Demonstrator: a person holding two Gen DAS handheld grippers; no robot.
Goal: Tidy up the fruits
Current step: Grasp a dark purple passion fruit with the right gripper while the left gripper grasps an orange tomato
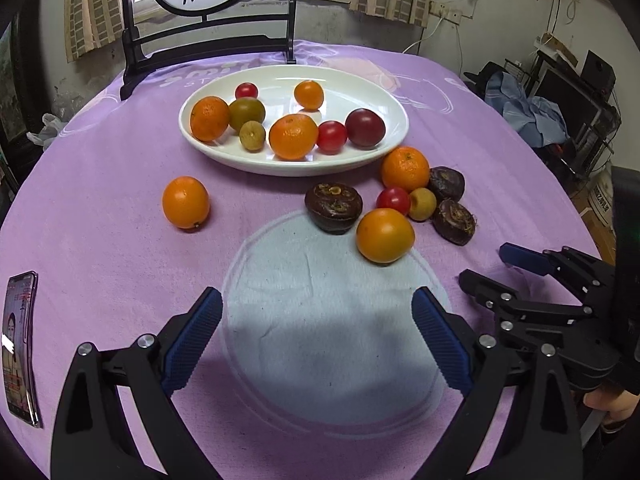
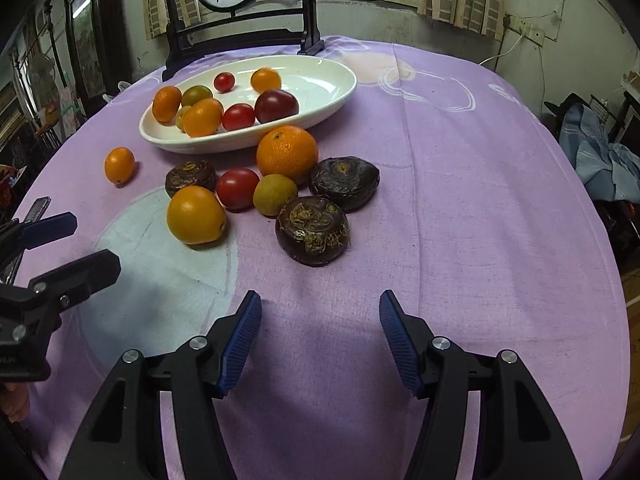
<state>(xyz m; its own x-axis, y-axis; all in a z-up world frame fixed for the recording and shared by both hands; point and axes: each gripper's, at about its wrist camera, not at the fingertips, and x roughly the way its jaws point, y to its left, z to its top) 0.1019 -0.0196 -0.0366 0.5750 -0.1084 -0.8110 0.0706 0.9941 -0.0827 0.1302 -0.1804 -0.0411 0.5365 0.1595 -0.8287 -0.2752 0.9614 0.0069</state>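
A white oval plate (image 1: 294, 164) on the purple cloth holds several oranges, cherry tomatoes and greenish fruits. In front of it lie a lone orange (image 1: 185, 202), a dark water chestnut (image 1: 333, 206), a smooth orange (image 1: 385, 235), a tomato (image 1: 393, 200), a mandarin (image 1: 405, 169) and two more chestnuts. My left gripper (image 1: 317, 300) stands open over the pale circle, short of the fruits, with nothing between its fingers. My right gripper (image 2: 320, 300) is open and empty too, just short of the nearest chestnut (image 2: 312, 230). Each gripper also shows at the edge of the other's view.
A phone (image 1: 22, 348) lies on the cloth at the near left. A dark wooden screen stand (image 1: 208, 40) sits behind the plate. The round table's edge falls away at the right, where clothes (image 2: 600, 160) and clutter stand.
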